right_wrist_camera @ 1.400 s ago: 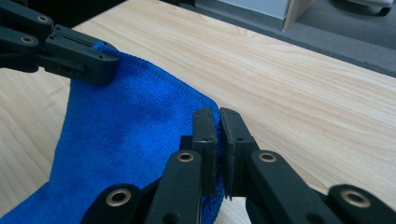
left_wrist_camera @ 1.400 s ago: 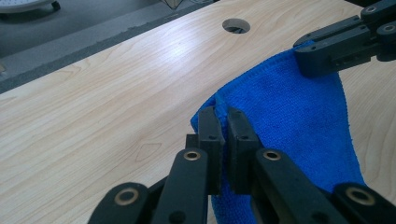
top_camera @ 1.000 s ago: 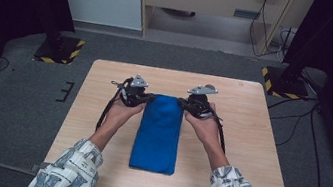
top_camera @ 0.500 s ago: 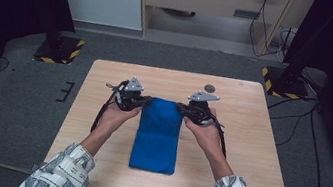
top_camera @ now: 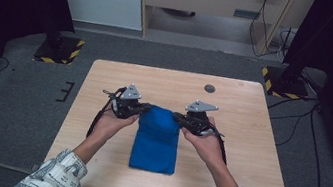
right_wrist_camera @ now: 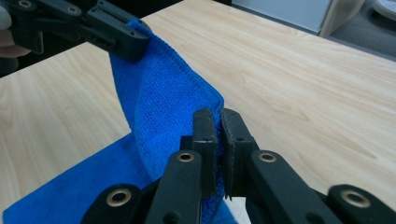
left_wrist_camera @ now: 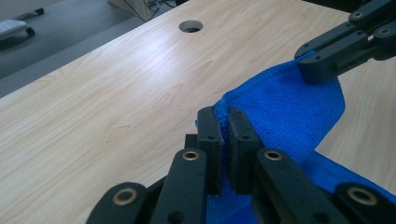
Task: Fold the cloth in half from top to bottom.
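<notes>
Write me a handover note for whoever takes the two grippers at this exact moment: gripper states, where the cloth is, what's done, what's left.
Left gripper: jaws shut on the far left corner of the blue cloth.
Right gripper: jaws shut on the far right corner of the same cloth.
Cloth: lies lengthwise at the middle of the table; its far edge is lifted off the wood between the two grippers, the near part lies flat.
Done: both far corners gripped and raised.
Left: probably carry the far edge toward the near edge to fold it, lay it down, then let go.

A lab: black curtains [top_camera: 6,7], hazard-striped stand bases [top_camera: 57,51], floor cables [top_camera: 295,129].
</notes>
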